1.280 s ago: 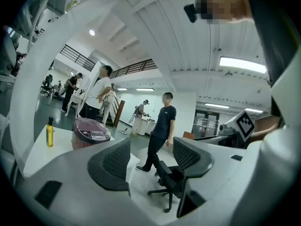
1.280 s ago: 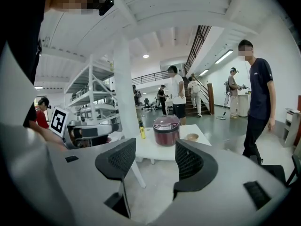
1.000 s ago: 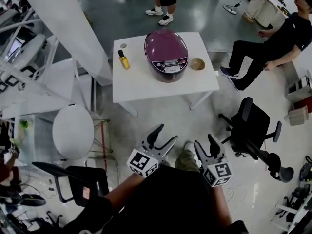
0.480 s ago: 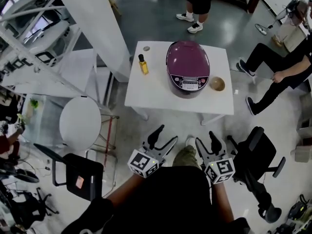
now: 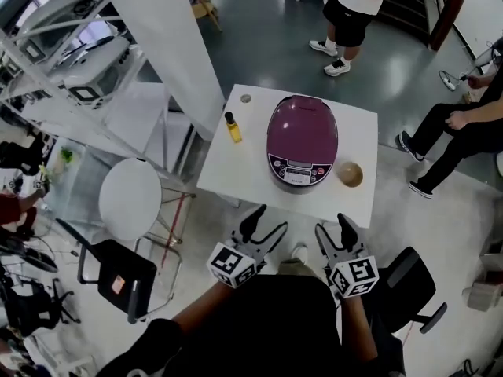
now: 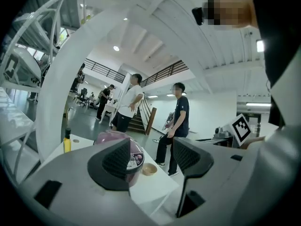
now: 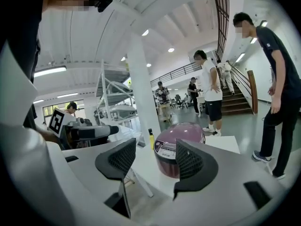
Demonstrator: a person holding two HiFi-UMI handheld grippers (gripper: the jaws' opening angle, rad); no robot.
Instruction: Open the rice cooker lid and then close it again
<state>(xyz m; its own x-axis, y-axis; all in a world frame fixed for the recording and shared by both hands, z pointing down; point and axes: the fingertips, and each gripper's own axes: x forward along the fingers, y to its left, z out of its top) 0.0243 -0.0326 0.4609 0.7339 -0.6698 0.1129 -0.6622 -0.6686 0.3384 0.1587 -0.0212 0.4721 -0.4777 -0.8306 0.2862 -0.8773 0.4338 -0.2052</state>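
A purple rice cooker (image 5: 302, 140) with its lid down stands on a white table (image 5: 236, 171), control panel facing me. It also shows in the left gripper view (image 6: 136, 154) and the right gripper view (image 7: 176, 145). My left gripper (image 5: 265, 223) is open, held short of the table's near edge. My right gripper (image 5: 336, 229) is open too, beside it, also off the table. Nothing sits between either pair of jaws.
On the table stand a yellow oil bottle (image 5: 233, 127), a small wooden bowl (image 5: 350, 174) and a small round cap (image 5: 246, 98). A white pillar (image 5: 169, 38) rises left. A round white stool (image 5: 130, 199), black chairs (image 5: 118, 269) and people (image 5: 354, 14) surround the table.
The view has closed in on the table: the cooker and table sit lower and nearer my grippers than a second ago. Both grippers stay open, held the same way.
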